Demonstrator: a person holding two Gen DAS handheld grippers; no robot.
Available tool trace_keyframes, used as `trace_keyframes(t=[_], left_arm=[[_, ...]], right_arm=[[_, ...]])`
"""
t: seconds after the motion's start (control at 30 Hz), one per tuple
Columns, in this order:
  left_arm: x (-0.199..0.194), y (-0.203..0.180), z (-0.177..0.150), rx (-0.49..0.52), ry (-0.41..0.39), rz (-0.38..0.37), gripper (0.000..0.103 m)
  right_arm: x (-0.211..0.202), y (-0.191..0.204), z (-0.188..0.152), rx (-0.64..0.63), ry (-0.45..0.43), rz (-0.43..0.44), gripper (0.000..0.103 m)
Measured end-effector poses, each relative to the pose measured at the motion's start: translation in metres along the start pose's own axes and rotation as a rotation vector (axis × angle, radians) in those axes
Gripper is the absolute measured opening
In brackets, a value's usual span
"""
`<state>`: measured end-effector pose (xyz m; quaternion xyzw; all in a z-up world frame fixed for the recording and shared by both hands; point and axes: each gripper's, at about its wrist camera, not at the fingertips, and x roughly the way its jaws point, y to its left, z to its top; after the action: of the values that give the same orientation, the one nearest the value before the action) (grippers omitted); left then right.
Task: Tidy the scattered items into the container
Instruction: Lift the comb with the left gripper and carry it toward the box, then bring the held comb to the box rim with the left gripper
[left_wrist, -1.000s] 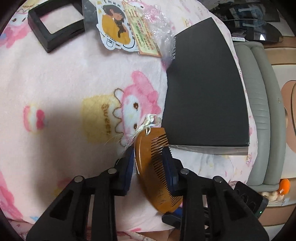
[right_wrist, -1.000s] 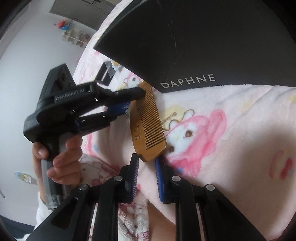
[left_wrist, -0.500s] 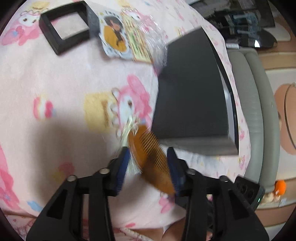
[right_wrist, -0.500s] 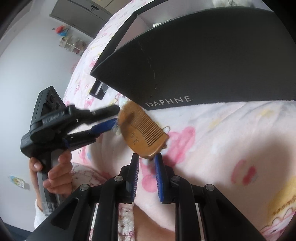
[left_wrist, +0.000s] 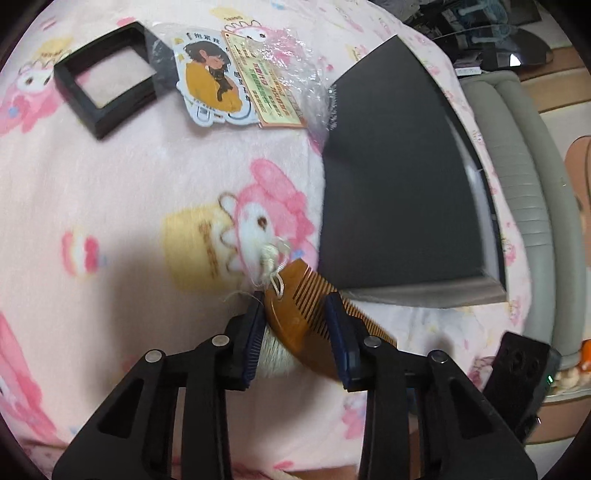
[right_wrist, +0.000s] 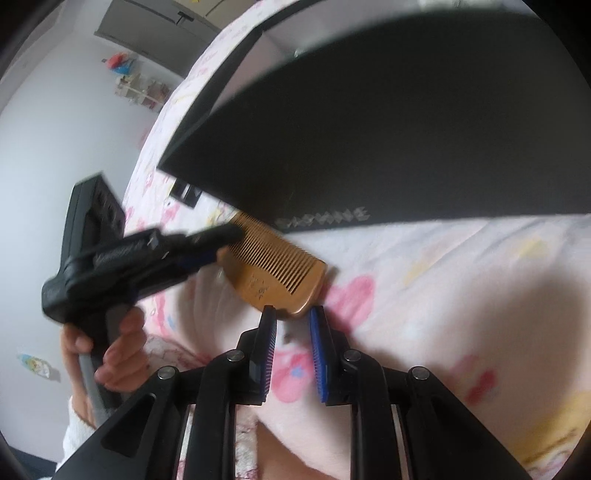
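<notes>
Left gripper (left_wrist: 295, 317) is closing its jaws on the brown comb (left_wrist: 306, 314), just beside the black box (left_wrist: 399, 192). Right gripper (right_wrist: 291, 321) is narrow, holding nothing, near the comb's end.

Comb (left_wrist: 314, 314) on blanket (left_wrist: 129, 221), just left of box (left_wrist: 399, 192).

box lettering (right_wrist: 322, 217) blurred unreadable, comb (left_wrist: 303, 325) partly hidden by jaws
</notes>
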<state>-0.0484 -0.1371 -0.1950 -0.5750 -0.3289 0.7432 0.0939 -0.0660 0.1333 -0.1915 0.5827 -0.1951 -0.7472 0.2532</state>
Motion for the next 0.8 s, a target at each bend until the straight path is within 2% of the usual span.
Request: trace_keyframes(t=[0.23,0.43,0.47,0.57,0.67,0.73,0.8], left_arm=[[0.014,-0.024,-0.026,0.09,0.102,-0.014,0.033],[0.007,-0.021,-0.023,0.048,0.022,0.006,0.036],[-0.002,-0.009,-0.018,0.044,0.012,0.003,0.037],[-0.007,-0.005,-0.02,0.071,0.019,0.017,0.038],[0.016,-0.023,-0.012,0.127,0.05,0.047,0.038],[0.022,-0.032,-0.023,0.154,0.076,0.024,0.038],[0.024,-0.038,-0.029,0.177,0.106,-0.03,0.038]], right_arm=[[-0.011,-0.022,0.012,0.062,-0.065,-0.066,0.017],[-0.021,-0.017,0.005,0.073,-0.115,-0.122,0.02],[-0.029,-0.021,0.006,0.065,-0.113,-0.132,0.022],[-0.023,-0.013,0.001,0.036,-0.081,-0.154,0.025],[-0.028,-0.019,0.003,0.006,-0.073,-0.154,0.025],[-0.034,-0.022,0.003,-0.004,-0.074,-0.136,0.025],[-0.036,-0.024,0.004,-0.007,-0.083,-0.115,0.025]])
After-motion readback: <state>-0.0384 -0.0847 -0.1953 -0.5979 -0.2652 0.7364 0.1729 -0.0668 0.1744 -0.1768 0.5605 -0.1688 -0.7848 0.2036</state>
